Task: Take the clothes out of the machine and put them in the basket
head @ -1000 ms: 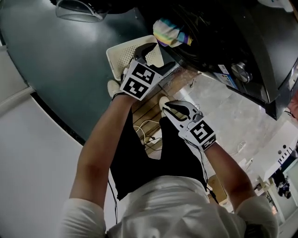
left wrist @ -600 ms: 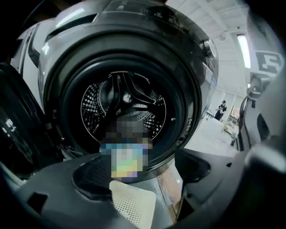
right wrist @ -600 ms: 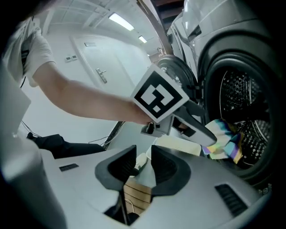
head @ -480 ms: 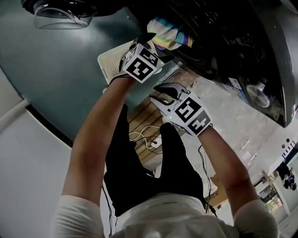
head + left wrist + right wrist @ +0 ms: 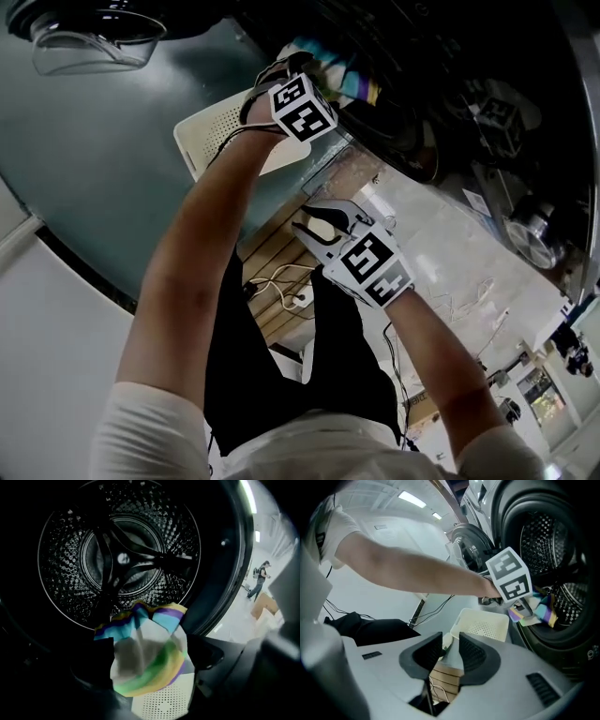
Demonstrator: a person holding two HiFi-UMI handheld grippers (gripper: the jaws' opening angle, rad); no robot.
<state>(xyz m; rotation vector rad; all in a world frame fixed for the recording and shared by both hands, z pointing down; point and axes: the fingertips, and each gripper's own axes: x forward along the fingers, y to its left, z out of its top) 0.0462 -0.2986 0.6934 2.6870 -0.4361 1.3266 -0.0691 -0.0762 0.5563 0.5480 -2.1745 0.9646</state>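
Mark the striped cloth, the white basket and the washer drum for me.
striped cloth (image 5: 145,658): left gripper view, on its green-and-yellow fold.
white basket (image 5: 485,625): right gripper view, on its perforated wall.
washer drum (image 5: 70,578): left gripper view, on its dimpled metal wall.

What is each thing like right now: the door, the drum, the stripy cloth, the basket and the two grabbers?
Striped cloth: crumpled at the drum's front lip, not yet gripped.
Machine door: swung open.
Drum: only that cloth shows in it.
Basket: in front of the machine, nothing showing inside.
Left gripper: open; jaws have just been opening, cloth between them.
Right gripper: jaws slightly apart, empty.
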